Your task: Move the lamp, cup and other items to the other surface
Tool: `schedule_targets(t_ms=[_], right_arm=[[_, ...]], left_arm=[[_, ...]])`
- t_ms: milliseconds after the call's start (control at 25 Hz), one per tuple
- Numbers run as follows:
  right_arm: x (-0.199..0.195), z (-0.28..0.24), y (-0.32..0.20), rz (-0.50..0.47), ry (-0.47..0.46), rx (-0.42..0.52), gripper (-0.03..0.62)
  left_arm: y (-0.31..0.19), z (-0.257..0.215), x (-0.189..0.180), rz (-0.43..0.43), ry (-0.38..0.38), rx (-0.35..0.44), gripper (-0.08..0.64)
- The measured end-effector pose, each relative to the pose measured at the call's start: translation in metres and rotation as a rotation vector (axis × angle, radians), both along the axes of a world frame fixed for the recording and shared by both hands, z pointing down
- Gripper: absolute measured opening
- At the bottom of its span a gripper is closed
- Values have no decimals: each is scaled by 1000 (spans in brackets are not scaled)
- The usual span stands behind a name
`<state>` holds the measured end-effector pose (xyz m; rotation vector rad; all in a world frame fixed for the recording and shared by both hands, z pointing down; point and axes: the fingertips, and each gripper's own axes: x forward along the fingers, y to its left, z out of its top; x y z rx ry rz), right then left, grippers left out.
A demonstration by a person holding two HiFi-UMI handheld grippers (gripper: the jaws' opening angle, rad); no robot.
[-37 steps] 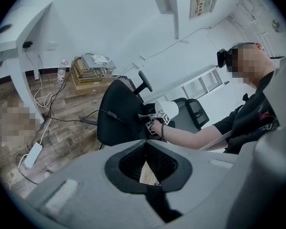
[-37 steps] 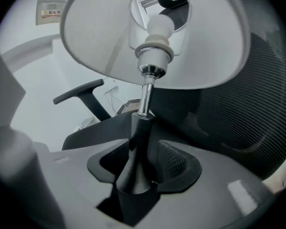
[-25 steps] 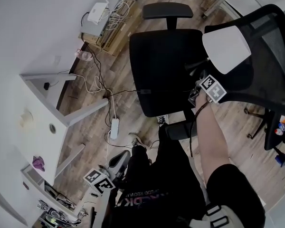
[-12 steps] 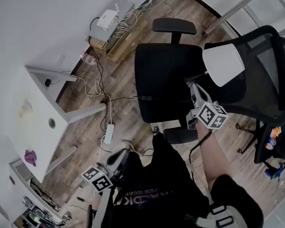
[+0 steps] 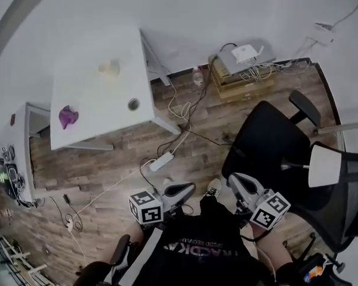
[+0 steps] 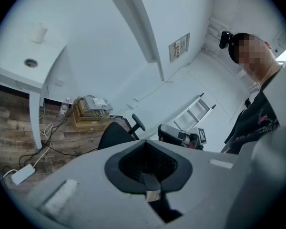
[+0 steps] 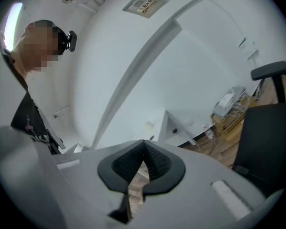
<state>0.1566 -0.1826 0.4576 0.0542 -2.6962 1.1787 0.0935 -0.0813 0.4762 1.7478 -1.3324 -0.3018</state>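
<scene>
A white table (image 5: 95, 100) stands at the upper left of the head view, with a pale cup (image 5: 110, 68) and a small purple item (image 5: 67, 116) on it. The lamp's white shade (image 5: 324, 165) shows at the right among the black office chairs (image 5: 268, 145); its base is hidden. My left gripper (image 5: 184, 189) and right gripper (image 5: 237, 183) hang close to my body above the floor, both shut and empty, far from the lamp and the table. The left gripper view shows its shut jaws (image 6: 147, 171), the table (image 6: 19, 68) and the cup (image 6: 38, 32). The right gripper (image 7: 142, 163) is shut too.
Cables and a white power strip (image 5: 161, 161) lie on the wooden floor between me and the table. A stack of boxes with a router (image 5: 241, 70) sits by the wall. A low shelf with clutter (image 5: 9, 171) is at the far left.
My right gripper has pulled back from the lamp beside the chair to near my body. The left gripper has risen a little. The head view has swung toward the white table.
</scene>
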Motion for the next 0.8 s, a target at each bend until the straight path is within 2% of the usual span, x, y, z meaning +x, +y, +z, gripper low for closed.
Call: schedule_targets(t_ms=[200, 360, 640, 800], right_arm=[[-84, -14, 94, -264, -58, -49, 5], [-128, -36, 158, -434, -90, 3, 5], [-193, -61, 257, -612, -112, 60, 5], [-224, -68, 317, -700, -131, 123, 5]], left_arm=[[57, -14, -51, -173, -25, 28, 6], [113, -31, -88, -306, -47, 65, 6], [220, -54, -149, -466, -96, 115, 6], [277, -56, -179, -526, -111, 125, 6]])
